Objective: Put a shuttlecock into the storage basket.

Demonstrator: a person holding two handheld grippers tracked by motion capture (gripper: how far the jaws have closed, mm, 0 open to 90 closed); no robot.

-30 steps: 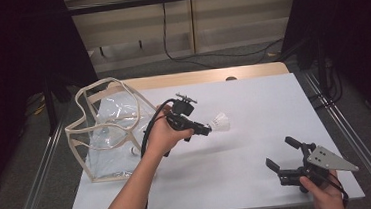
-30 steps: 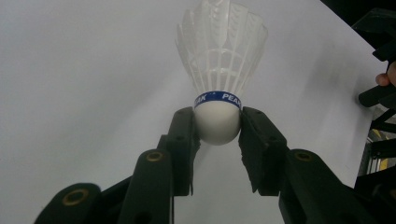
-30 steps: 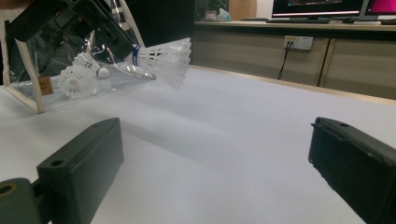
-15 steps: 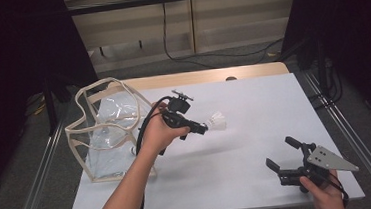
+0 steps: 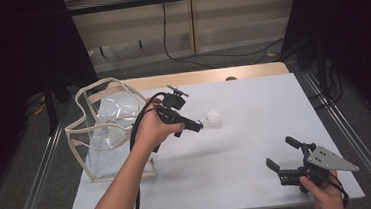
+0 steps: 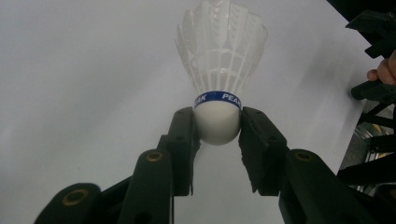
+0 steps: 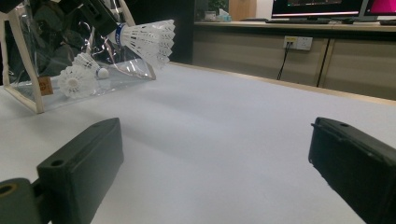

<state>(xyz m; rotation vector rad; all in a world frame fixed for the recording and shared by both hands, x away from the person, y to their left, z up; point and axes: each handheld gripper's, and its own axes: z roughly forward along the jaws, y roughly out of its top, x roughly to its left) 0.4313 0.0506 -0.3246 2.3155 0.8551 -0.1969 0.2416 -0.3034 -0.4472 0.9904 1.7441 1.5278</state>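
White table (image 5: 253, 99) mid-area open; left tongs (image 5: 198, 126) grip shuttlecock (image 5: 212, 119), right tongs (image 5: 283, 153) wide near edge

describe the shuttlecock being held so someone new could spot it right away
On the white table, just right of the clear bag with cream trim, the left gripper is raised above the surface. Pinched between its jaws by the round cork is a white feathered shuttlecock with a blue band; the other shuttlecocks lie inside the bag.

Shuttlecock (image 5: 213, 118) above the table (image 5: 253, 99), right of the bag (image 5: 106, 128) with seemingly two shuttlecocks (image 7: 74, 79) inside.
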